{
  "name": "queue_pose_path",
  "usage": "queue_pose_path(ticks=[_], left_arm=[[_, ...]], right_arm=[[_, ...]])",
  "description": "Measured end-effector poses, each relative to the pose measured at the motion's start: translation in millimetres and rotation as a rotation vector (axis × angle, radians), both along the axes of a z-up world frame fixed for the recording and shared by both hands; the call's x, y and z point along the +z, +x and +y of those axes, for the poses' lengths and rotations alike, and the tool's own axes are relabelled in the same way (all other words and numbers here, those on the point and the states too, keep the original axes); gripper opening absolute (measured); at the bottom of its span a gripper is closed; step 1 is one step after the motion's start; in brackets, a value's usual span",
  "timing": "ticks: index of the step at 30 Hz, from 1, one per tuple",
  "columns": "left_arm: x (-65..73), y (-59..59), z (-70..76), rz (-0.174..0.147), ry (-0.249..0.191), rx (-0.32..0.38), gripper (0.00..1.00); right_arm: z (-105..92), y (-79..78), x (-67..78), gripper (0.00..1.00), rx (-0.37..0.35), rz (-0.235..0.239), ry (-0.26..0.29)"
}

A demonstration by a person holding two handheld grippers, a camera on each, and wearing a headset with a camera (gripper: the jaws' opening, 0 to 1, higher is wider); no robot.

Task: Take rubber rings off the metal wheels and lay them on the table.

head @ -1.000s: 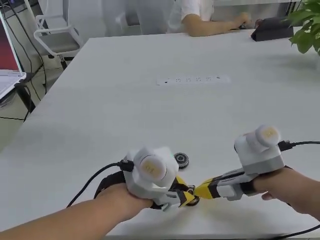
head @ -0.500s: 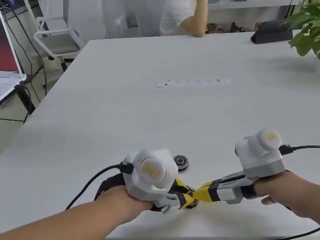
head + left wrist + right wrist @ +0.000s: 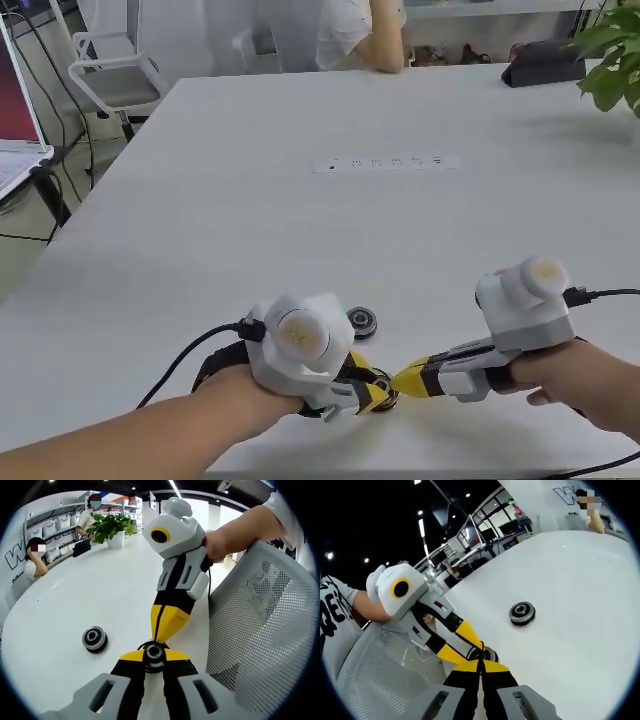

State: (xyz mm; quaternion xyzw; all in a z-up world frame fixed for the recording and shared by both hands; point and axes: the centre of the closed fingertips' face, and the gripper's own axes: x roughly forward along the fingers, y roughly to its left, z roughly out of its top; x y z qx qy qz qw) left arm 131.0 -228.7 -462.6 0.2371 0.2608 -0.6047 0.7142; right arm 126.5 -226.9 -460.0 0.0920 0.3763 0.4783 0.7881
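Observation:
A small metal wheel [image 3: 154,653] with a black rubber ring sits between the yellow jaws of my left gripper [image 3: 154,658], which is shut on it just above the white table [image 3: 300,230]. My right gripper [image 3: 480,664] meets it tip to tip, shut on the thin rubber ring at the wheel's edge. In the head view the left gripper [image 3: 372,394] and right gripper [image 3: 399,381] touch near the table's front edge, and the held wheel is mostly hidden. A second wheel [image 3: 362,321] with its ring on lies flat on the table just beyond them.
A white power strip [image 3: 385,161] lies mid-table. A plant [image 3: 610,60] and a black object [image 3: 545,60] stand at the far right. A person [image 3: 360,35] sits at the far end. A mesh chair [image 3: 265,630] is behind the front edge.
Both grippers and the wheels stay where they were. The person at the far end has drawn an arm back off the table.

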Motion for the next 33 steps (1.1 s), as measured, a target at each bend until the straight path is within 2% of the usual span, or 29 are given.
queue_pose_path(ticks=[5, 8, 10, 14, 18, 19, 21, 28, 31, 33], left_arm=[[0.6, -2.0, -0.2, -0.002, 0.019, -0.015, 0.10], [5.5, -3.2, -0.9, -0.004, 0.017, -0.026, 0.11], [12.4, -2.9, -3.2, 0.012, -0.011, -0.017, 0.11], [19.0, -4.0, -1.4, 0.036, -0.030, -0.008, 0.13], [22.8, -6.9, 3.8, 0.028, -0.030, -0.015, 0.16], [25.0, -6.6, 5.5, 0.035, -0.034, -0.010, 0.17], [30.5, -8.1, 6.6, 0.072, -0.061, 0.006, 0.18], [47.3, -1.7, 17.8, 0.066, -0.102, 0.044, 0.22], [52.4, 2.9, 26.5, 0.081, -0.113, 0.083, 0.25], [54.6, 4.9, 31.2, 0.080, -0.120, 0.095, 0.26]], right_arm=[[-0.4, 0.9, 1.0, 0.00, -0.003, -0.002, 0.004], [-1.3, 1.5, 0.8, 0.00, -0.005, -0.003, 0.005], [-1.8, 1.9, 1.1, 0.00, -0.007, -0.003, 0.008], [-3.0, 2.9, 2.8, 0.00, -0.014, -0.006, 0.016], [-1.3, 1.0, 4.1, 0.00, -0.011, -0.004, 0.020], [-0.7, -0.2, 4.5, 0.00, -0.009, -0.002, 0.023], [0.6, -2.3, 6.0, 0.00, -0.007, -0.002, 0.026], [1.4, -2.1, 12.3, 0.00, -0.016, -0.005, 0.043], [2.8, -3.1, 15.3, 0.00, -0.015, -0.007, 0.049], [2.6, -2.0, 16.1, 0.00, -0.014, -0.007, 0.052]])
